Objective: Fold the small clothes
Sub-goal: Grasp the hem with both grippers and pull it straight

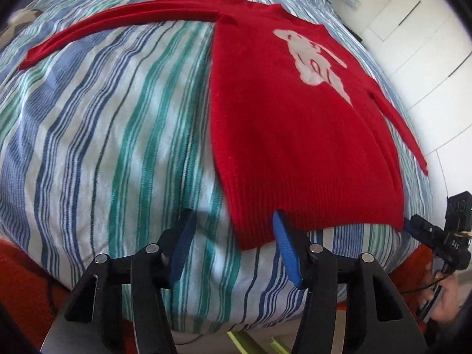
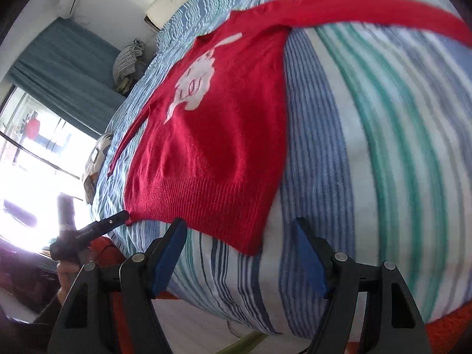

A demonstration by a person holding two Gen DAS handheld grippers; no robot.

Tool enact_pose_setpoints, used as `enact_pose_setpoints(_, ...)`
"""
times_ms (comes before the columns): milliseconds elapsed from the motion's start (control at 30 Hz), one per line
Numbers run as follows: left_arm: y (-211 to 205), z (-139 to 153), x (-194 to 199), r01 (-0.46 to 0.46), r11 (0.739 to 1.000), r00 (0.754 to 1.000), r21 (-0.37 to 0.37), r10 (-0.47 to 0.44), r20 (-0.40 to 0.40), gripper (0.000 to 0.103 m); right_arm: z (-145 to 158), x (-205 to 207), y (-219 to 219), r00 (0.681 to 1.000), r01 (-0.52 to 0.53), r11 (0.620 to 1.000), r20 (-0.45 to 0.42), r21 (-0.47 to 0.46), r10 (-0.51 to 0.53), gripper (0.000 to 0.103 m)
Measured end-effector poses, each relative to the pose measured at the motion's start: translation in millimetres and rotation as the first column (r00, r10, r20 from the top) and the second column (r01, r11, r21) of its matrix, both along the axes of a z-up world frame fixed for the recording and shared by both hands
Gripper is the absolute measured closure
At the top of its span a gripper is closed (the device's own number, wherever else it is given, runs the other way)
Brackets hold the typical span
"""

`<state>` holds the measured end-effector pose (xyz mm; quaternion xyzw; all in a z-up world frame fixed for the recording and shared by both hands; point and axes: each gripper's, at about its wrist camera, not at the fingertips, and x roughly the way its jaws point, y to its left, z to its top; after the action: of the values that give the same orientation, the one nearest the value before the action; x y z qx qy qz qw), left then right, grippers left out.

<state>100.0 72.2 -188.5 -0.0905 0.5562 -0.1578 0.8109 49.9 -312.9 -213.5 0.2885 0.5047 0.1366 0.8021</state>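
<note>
A: Are both grippers sitting apart?
B: Yes, left gripper [image 1: 233, 250] and right gripper [image 2: 240, 255] are gaping over the hem corners of the red sweater [image 1: 295, 135], which is lying flat on the striped duvet [image 1: 118, 147]; the far sleeve is blurring out

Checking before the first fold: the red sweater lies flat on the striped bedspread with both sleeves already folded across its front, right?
No, neither sleeve is folded in. The left wrist view shows one sleeve stretched out over the striped bedspread and the other sleeve lying beside the body. The red sweater does lie flat.
</note>
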Motion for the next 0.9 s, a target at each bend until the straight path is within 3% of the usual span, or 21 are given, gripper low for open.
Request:
enact_pose_setpoints(67,-6.6,-4.4,1.2,0.019,1.0,1.0,-0.014,-0.019,-0.006,0.066,-7.5,7.1,2.6,1.0,0.008,1.0,0.006,0.019,-0.009,0.037)
enact_pose_setpoints(100,-8.5,-7.5,2.1,0.025,0.999,1.0,-0.025,-0.025,-0.014,0.083,-9.2,9.4,4.0,1.0,-0.002,1.0,0.009,0.028,0.001,0.044)
enact_pose_setpoints(133,-10.6,-11.5,5.4,0.026,0.999,0.999,-0.039,-0.027,-0.028,0.098,-11.3,13.7,8.0,0.999,-0.032,0.999,0.002,0.023,0.032,0.077)
enact_pose_setpoints(167,-9.8,-13.1,6.4,0.015,0.999,0.999,-0.043,-0.017,-0.039,0.099,-12.4,17.6,11.7,0.999,-0.049,0.999,-0.013,-0.013,0.049,0.097)
enact_pose_setpoints(367,11.8,11.4,-23.2,-0.007,0.999,1.0,-0.047,0.006,-0.023,0.102,14.5,3.6,14.8,0.999,-0.043,0.989,-0.013,-0.14,0.042,0.098)
enact_pose_setpoints(533,5.6,-9.2,-17.0,-0.008,1.0,0.998,0.028,0.01,-0.069,0.102,-8.7,8.0,14.4,0.996,-0.038,0.984,-0.085,-0.175,0.023,0.098)
enact_pose_setpoints(733,-11.0,-8.8,-15.6,0.02,0.994,0.999,0.11,-0.016,-0.036,0.097,-5.4,6.5,20.5,0.998,-0.045,0.976,-0.051,-0.215,0.034,0.096)
enact_pose_setpoints(767,-12.9,-7.8,-15.7,0.018,0.993,0.999,0.118,-0.015,-0.029,0.097,-4.9,5.7,20.8,0.998,-0.044,0.975,-0.051,-0.216,0.033,0.092)
enact_pose_setpoints(800,-14.1,-6.8,-16.7,0.018,0.992,1.0,0.121,-0.016,-0.024,0.094,-2.9,3.8,19.1,0.998,-0.042,0.975,-0.051,-0.218,0.031,0.09)
enact_pose_setpoints(867,-7.8,-1.0,-26.2,0.02,0.99,1.0,0.138,-0.018,-0.015,0.075,1.2,-0.4,15.9,0.998,-0.031,0.971,-0.052,-0.236,0.02,0.08)
enact_pose_setpoints(900,-4.7,2.8,-29.9,0.022,0.989,1.0,0.145,-0.02,-0.013,0.06,3.4,-4.1,13.8,0.999,-0.023,0.969,-0.053,-0.245,0.01,0.077)
